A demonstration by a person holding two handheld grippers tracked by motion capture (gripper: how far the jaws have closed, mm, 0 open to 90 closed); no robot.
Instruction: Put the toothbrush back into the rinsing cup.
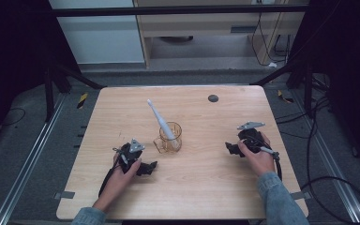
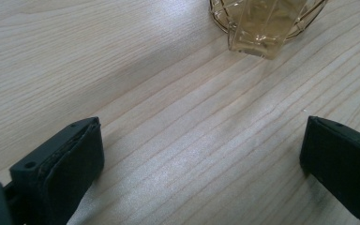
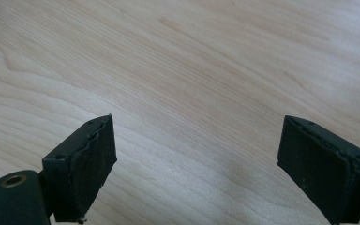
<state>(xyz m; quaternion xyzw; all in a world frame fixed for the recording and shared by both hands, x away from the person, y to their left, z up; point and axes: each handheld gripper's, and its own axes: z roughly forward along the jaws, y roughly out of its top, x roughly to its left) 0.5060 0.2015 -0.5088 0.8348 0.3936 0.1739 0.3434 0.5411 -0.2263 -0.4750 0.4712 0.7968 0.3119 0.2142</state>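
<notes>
Item: amber glass mug (image 1: 170,137), centre of the high view, holding a white toothbrush (image 1: 160,119) leaning toward upper left. Likely light, rigid, slippery, breakable; grip handle or brush shaft. Left gripper (image 1: 146,168) and right gripper (image 1: 231,149): jaws spread, empty, flanking on the table (image 1: 206,187).

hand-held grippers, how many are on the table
2. The left hand-held gripper sits near the table's front left, beside the amber glass mug; the right hand-held gripper sits toward the right edge.
</notes>
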